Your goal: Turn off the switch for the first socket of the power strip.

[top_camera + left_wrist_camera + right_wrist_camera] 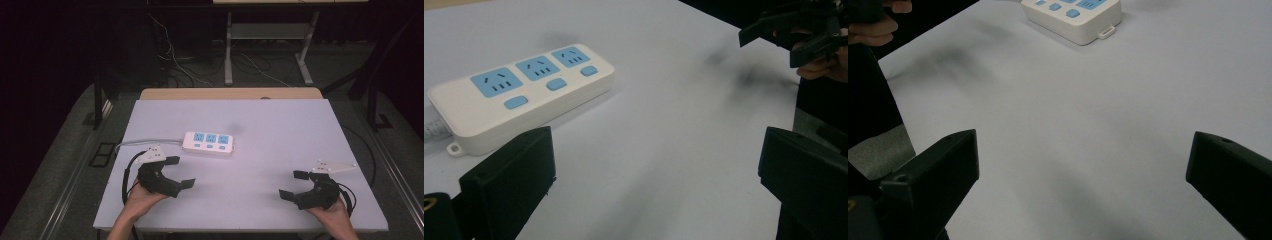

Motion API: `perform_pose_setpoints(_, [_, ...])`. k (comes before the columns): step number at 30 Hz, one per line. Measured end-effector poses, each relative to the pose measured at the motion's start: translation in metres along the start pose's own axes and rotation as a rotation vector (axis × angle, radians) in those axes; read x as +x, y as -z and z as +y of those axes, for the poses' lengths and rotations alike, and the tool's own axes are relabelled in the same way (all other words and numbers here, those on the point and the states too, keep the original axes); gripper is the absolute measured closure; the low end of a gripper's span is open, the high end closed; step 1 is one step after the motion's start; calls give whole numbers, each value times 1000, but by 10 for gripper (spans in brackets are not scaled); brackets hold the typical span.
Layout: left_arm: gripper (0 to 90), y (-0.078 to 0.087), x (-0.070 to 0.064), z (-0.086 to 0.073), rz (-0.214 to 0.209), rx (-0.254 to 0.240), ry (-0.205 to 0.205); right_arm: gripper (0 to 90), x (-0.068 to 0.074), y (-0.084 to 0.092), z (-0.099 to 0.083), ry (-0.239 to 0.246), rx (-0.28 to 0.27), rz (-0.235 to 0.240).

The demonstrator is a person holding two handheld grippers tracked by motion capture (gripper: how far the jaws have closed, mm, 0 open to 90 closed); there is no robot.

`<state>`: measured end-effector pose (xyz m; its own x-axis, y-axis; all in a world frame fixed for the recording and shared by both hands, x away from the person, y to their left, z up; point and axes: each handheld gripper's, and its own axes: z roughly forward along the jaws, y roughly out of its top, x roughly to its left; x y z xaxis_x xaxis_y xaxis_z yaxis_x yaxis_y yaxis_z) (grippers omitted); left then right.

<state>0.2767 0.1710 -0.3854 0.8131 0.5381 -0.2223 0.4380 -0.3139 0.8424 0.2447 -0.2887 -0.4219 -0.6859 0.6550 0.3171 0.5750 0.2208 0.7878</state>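
Tools both gape with nothing between the jaws; left tool (183, 172) sits just beside the white power strip (208, 143), right tool (295, 184) well apart from it; strip lies flat, mid-counter (280, 130), cord (145, 142) trailing leftward.

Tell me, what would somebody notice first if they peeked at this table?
First comes the white power strip with three blue sockets, lying left of the middle of the pale table, its grey cable running off toward the left edge. Next come the two black grippers near the front edge: the left gripper close to the strip, the right gripper farther off, both with jaws wide open and holding nothing.
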Motion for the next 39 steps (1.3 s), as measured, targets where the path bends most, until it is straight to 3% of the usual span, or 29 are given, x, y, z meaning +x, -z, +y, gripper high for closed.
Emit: perform_pose_setpoints(39, [14, -11, 29, 52, 15, 94, -34, 3, 0, 0, 0, 8, 5, 7])
